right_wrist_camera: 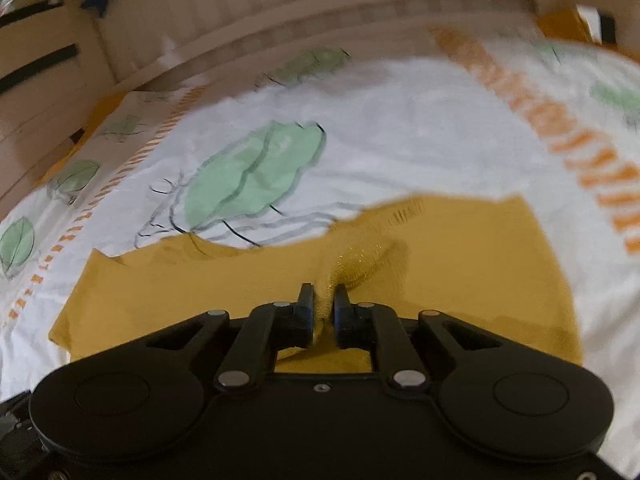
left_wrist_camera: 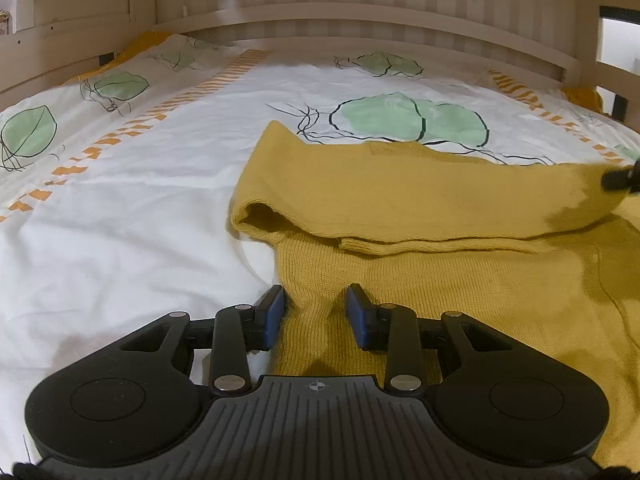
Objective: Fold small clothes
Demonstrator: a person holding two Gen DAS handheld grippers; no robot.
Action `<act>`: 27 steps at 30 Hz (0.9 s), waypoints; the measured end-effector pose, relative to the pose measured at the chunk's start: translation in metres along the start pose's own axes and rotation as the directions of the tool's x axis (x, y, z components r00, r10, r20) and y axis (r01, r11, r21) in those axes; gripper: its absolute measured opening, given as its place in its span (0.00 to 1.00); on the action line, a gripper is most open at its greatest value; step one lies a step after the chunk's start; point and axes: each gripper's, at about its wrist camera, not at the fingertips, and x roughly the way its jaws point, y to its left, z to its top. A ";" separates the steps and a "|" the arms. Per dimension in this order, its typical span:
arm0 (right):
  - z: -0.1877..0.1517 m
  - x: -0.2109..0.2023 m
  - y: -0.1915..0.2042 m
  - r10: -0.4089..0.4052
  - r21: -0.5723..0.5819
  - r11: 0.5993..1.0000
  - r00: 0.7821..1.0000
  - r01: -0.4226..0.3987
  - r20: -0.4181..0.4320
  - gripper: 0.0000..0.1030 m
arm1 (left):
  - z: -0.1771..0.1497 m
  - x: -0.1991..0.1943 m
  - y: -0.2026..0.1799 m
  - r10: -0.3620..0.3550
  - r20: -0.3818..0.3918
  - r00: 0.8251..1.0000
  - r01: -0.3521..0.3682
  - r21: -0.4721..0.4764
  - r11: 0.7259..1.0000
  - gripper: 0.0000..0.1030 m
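Note:
A mustard-yellow knit sweater [left_wrist_camera: 440, 200] lies on the bed, with one part folded across the rest. In the left wrist view my left gripper [left_wrist_camera: 316, 308] is at the sweater's near left edge. Its blue pads [left_wrist_camera: 274, 314] press a raised ridge of the knit from both sides. In the right wrist view, which is blurred, my right gripper [right_wrist_camera: 323, 300] is shut on a bunched fold of the same sweater [right_wrist_camera: 480, 260], and that fold rises between the narrow jaws. A black part [left_wrist_camera: 620, 178] at the right edge of the left wrist view sits on the sweater's far corner.
The sweater rests on a white bed cover [left_wrist_camera: 140, 200] printed with green leaves and orange stripes. A pale wooden slatted bed frame [left_wrist_camera: 360, 20] runs along the far side and around the left. The cover [right_wrist_camera: 400, 140] stretches beyond the sweater.

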 end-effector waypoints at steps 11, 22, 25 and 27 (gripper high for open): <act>0.037 -0.046 -0.010 -0.070 -0.088 0.993 0.993 0.078 0.097 0.16 | 0.000 0.000 0.000 -0.003 0.001 1.000 0.003 -0.002 1.000 0.33; 0.006 -0.008 -0.047 -0.202 -0.051 0.979 0.975 0.198 -0.091 0.25 | 0.000 0.000 0.000 -0.004 0.001 1.000 0.004 -0.004 1.000 0.33; -0.006 -0.003 -0.056 -0.215 -0.007 0.977 0.970 0.215 -0.111 0.31 | 0.000 0.001 0.000 -0.004 0.001 1.000 0.004 -0.004 1.000 0.33; -0.011 -0.006 -0.060 -0.206 0.013 0.978 0.974 0.208 -0.094 0.31 | 0.000 0.000 0.000 -0.004 0.001 1.000 0.004 -0.004 1.000 0.33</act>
